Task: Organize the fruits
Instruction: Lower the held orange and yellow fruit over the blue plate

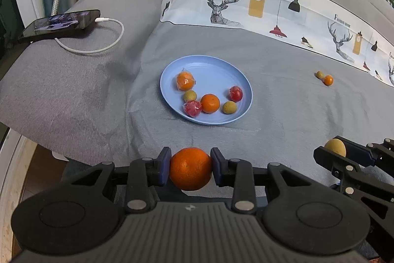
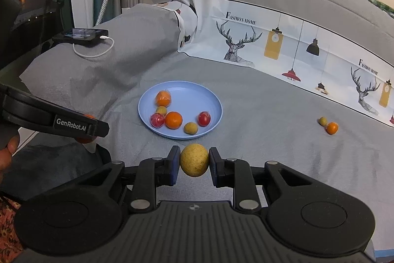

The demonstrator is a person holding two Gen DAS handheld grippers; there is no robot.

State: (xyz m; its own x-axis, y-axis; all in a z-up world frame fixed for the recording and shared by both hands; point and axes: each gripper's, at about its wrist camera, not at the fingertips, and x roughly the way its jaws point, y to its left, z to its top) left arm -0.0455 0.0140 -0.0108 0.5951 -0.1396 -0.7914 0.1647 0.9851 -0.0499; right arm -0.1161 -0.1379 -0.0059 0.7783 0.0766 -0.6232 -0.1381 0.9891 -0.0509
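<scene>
My left gripper (image 1: 190, 168) is shut on an orange (image 1: 190, 168), held above the near edge of the grey bed. My right gripper (image 2: 194, 160) is shut on a yellow-brown round fruit (image 2: 194, 159), which also shows at the right of the left wrist view (image 1: 335, 146). Ahead lies a blue plate (image 1: 221, 70) holding several fruits: oranges, red ones in wrap and small yellow-green ones. A small orange (image 1: 328, 80) and a small green fruit (image 1: 320, 74) lie together on the sheet far right. The left gripper appears side-on at the left of the right wrist view.
A phone (image 1: 59, 24) on a white charging cable (image 1: 108, 41) rests on the grey pillow at left. A printed bedcover band with deer (image 1: 221, 4) runs behind the plate. A hand (image 2: 9, 149) shows at the left edge. The bed edge drops off at the near left.
</scene>
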